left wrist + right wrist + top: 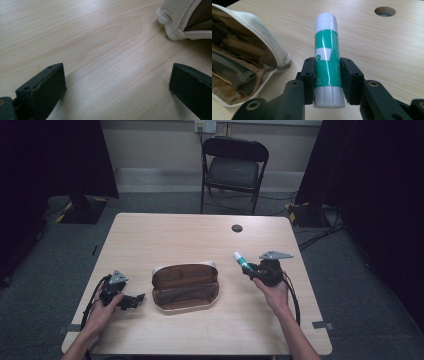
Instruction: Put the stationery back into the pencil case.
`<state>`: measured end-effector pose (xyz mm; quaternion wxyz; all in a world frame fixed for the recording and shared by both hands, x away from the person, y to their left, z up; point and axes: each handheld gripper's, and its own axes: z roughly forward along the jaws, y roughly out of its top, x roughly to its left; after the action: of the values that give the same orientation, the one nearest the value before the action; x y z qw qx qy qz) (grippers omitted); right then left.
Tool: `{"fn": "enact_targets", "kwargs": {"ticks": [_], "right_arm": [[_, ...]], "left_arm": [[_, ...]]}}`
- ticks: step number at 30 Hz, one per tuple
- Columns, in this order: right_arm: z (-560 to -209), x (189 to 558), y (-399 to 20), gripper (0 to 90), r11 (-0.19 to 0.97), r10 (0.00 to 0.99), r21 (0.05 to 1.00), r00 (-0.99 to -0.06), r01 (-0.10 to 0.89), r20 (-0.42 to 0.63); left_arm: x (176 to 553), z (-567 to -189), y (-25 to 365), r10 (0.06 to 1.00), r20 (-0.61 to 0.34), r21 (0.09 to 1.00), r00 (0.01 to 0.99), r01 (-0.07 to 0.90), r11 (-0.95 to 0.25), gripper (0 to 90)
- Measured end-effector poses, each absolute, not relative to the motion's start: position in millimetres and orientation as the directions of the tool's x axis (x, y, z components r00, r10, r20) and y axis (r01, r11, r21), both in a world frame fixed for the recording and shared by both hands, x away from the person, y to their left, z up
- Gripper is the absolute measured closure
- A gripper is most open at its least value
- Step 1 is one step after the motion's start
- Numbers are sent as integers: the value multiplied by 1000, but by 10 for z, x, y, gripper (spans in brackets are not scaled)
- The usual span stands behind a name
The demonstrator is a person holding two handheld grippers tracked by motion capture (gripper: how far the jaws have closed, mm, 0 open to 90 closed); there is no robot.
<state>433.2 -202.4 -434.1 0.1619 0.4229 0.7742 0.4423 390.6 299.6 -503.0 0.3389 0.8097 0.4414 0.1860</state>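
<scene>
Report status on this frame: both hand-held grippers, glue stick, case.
Right hand-held gripper shut on glue stick. Left hand-held gripper open, empty, beside pencil case. Case open, path clear.

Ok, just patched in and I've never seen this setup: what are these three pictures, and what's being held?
No robot: a person holds hand-operated tongs in each hand. The high view looks down on the wooden table; the other two cameras ride on the tongs. An open pencil case lies in the middle. The right tongs are shut on a green-and-white glue stick, beside the case. The left tongs are open, empty, low over bare table left of the case.
</scene>
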Motion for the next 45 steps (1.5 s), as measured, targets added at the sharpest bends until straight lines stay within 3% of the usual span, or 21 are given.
{"fn": "enact_targets", "kwargs": {"ticks": [22,30,45], "right_arm": [[-3903,3967,-1760,661,293,715,873,-696,390,71],[-3709,3807,-1504,661,323,636,890,-770,323,49],[-3890,3764,-994,661,409,520,863,-853,296,46]], "left_arm": [[3907,-5032,2993,843,1,714,537,590,-377,0],[3907,-5031,2994,843,2,713,538,590,-379,0],[3906,-5031,2994,843,2,713,538,590,-378,0]]}}
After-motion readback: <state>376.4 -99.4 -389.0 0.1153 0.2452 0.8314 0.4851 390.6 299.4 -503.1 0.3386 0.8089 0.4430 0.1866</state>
